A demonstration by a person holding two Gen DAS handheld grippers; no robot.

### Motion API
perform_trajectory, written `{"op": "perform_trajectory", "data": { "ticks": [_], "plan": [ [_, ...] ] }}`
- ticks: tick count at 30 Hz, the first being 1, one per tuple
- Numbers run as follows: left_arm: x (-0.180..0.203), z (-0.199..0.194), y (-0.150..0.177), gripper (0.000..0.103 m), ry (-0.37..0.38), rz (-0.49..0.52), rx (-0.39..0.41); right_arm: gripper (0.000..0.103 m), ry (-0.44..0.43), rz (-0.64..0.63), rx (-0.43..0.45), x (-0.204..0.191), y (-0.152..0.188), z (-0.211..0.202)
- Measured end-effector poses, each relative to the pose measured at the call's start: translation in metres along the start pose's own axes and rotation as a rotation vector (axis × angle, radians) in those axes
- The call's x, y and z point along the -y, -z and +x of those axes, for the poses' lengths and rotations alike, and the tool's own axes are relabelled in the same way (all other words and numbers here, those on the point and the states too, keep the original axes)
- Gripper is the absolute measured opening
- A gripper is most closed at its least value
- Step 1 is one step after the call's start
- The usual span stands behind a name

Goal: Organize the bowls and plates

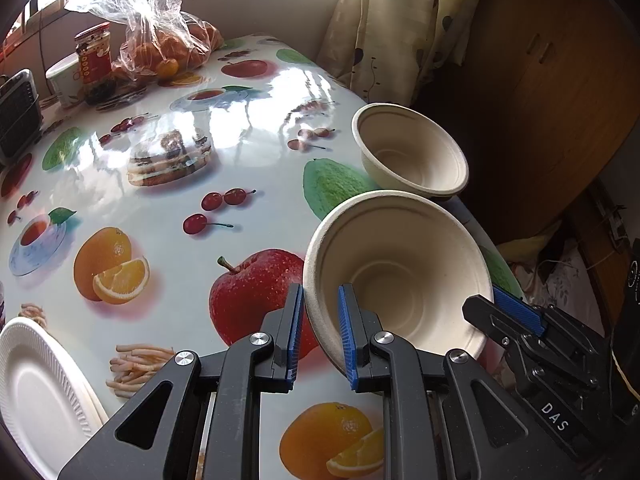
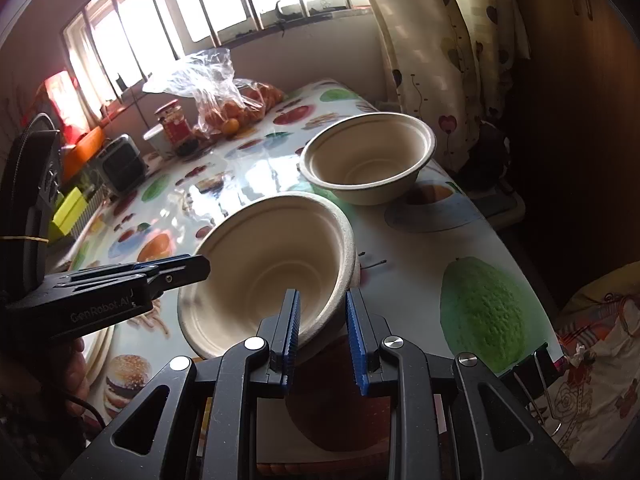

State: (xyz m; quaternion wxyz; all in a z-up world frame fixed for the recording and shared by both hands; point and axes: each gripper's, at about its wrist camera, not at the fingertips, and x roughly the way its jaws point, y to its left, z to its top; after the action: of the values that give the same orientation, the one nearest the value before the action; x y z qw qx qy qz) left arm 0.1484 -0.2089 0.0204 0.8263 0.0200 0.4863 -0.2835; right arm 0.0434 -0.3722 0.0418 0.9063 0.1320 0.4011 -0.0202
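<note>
A beige paper bowl (image 1: 400, 272) is held tilted above the fruit-print table (image 1: 240, 168). My left gripper (image 1: 319, 322) straddles its near-left rim, jaws a little apart around the wall. My right gripper (image 2: 322, 326) straddles the opposite rim of the same bowl (image 2: 272, 268), and shows in the left wrist view (image 1: 516, 312). The left gripper also shows in the right wrist view (image 2: 176, 270). A second beige bowl (image 1: 412, 152) stands upright near the table's right edge, also in the right wrist view (image 2: 368, 156). White plates (image 1: 36, 392) lie at the near left.
A bag of oranges (image 1: 168, 40), a red-lidded jar (image 1: 94, 52), a white cup (image 1: 64, 78) and a black appliance (image 1: 18, 116) stand at the far left. A curtain (image 1: 384, 24) and a wooden cabinet (image 1: 540, 80) flank the table's right edge.
</note>
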Motion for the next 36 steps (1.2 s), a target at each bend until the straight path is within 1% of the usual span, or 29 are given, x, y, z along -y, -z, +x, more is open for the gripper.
{"op": "perform_trajectory", "data": {
  "ticks": [14,26,34,36],
  "plan": [
    [-0.0005,0.0006,0.0004,0.019,-0.001,-0.003,-0.003,0.023,0.002,-0.005,-0.001,-0.0007,-0.0009,0.0002],
    [-0.0008,0.0004,0.0003,0.019,-0.002,-0.01,-0.004,0.031,0.013,-0.014,-0.007,-0.0013,-0.0004,0.0022],
    [0.0008,-0.0009,0.0002,0.019,-0.006,-0.007,0.0,0.032,0.015,-0.014,-0.009,-0.0024,-0.0001,0.0026],
    [0.0012,-0.0016,0.0003,0.022,-0.006,-0.006,0.003,0.033,0.015,-0.015,-0.01,-0.0026,-0.0002,0.0029]
  ]
}}
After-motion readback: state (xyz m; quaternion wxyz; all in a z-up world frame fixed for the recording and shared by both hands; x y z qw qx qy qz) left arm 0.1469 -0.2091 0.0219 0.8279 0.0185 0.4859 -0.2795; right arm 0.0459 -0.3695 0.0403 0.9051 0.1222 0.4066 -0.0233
